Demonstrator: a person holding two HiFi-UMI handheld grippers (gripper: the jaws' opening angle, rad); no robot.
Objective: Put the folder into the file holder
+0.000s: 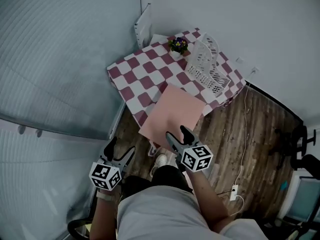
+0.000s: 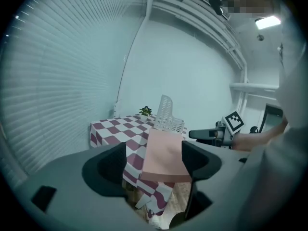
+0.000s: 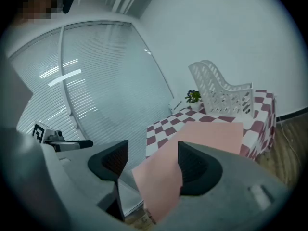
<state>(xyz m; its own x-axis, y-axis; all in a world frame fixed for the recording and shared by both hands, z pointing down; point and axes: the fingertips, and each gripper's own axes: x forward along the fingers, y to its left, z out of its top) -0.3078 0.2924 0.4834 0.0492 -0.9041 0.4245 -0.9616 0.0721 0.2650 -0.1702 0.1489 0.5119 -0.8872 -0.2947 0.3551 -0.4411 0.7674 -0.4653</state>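
A pink folder point(image 1: 175, 111) lies flat on the checkered table point(image 1: 140, 74), its near end hanging over the front edge. At the table's back right stands a white lattice file holder point(image 1: 207, 64), empty as far as I can see. My right gripper point(image 1: 176, 132) is open at the folder's near edge; in the right gripper view the folder point(image 3: 202, 138) has a corner reaching between the spread jaws, close to the right one. My left gripper point(image 1: 122, 145) is open, holds nothing, and hangs left of the table. Its own view shows the folder point(image 2: 163, 153) and holder point(image 2: 167, 114) ahead.
A small potted plant point(image 1: 179, 45) stands beside the holder at the back. A white panel point(image 1: 144, 24) leans behind the table's far corner. Window blinds run along the left. A power strip with a cable point(image 1: 234, 191) lies on the wood floor, with an office chair point(image 1: 300, 144) at the right.
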